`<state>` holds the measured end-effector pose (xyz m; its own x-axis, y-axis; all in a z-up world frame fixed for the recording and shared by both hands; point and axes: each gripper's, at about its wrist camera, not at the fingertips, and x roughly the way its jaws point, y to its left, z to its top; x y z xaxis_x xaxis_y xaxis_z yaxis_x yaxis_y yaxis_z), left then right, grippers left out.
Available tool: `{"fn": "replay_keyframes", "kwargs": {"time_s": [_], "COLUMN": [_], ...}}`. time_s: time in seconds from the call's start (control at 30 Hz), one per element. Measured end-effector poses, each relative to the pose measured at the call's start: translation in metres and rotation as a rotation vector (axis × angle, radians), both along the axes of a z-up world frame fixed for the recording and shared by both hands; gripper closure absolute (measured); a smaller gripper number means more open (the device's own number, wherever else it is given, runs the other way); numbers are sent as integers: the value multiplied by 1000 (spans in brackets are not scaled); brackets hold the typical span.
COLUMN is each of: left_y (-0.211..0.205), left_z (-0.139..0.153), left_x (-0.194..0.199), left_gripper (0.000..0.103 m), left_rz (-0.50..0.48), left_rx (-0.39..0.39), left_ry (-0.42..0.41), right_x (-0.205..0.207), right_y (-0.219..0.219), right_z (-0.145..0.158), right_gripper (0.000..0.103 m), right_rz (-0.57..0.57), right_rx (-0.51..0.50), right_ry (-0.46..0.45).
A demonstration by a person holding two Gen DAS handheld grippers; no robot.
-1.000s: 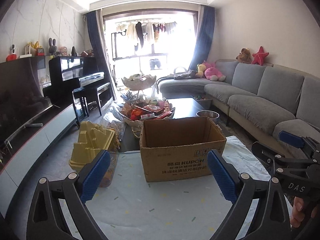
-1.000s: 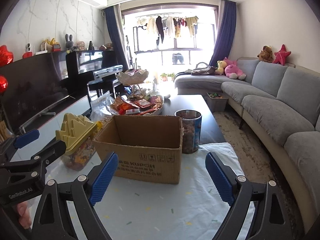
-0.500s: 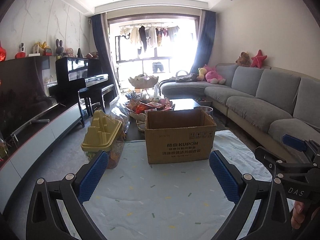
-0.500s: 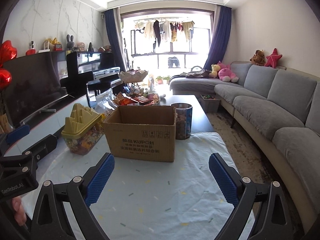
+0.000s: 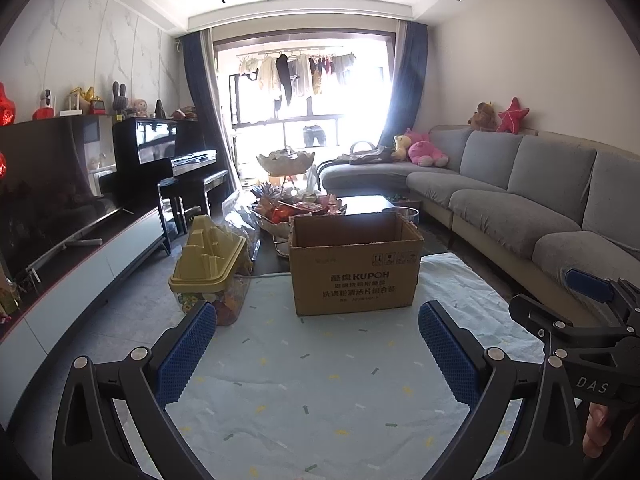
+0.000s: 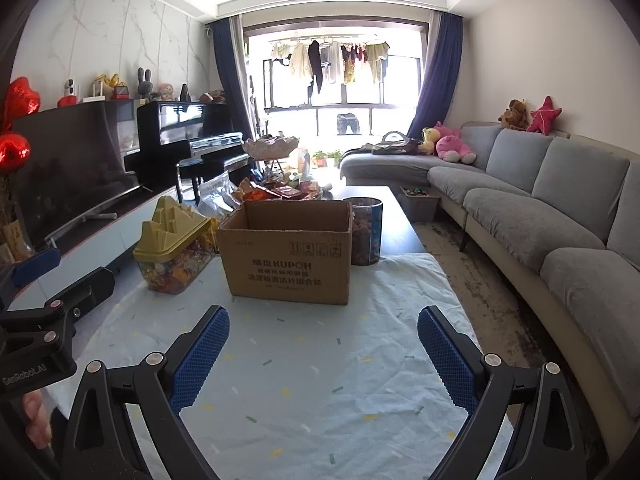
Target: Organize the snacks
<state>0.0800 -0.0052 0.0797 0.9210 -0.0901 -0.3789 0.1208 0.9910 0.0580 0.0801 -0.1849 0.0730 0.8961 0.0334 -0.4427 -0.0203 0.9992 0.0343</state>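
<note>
Cardboard box (image 5: 355, 264) stands open on the tabletop (image 5: 320, 380), snack packets (image 6: 280, 192) heaped behind it; both hand-held grippers, left (image 5: 318, 350) and right (image 6: 323, 354), hover spread and empty, between steps.

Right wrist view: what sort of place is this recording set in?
A home living room, most likely. A long grey sofa with plush toys lines one wall, a black upright piano and a television stand opposite, and laundry hangs at the window. The cardboard box sits on a cloth-covered table.
</note>
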Motion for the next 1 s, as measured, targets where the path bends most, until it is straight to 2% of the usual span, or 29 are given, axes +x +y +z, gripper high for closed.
{"fn": "replay_keyframes", "kwargs": {"time_s": [1.0], "left_y": [-4], "left_z": [1], "left_x": [-2], "left_gripper": [0], "left_rz": [-2], "left_rx": [-3], "left_ry": [9], "right_x": [-8], "right_y": [0], "right_z": [2], "right_gripper": [7], "right_rz": [-4], "right_rx": [5], "right_ry": [-4]}}
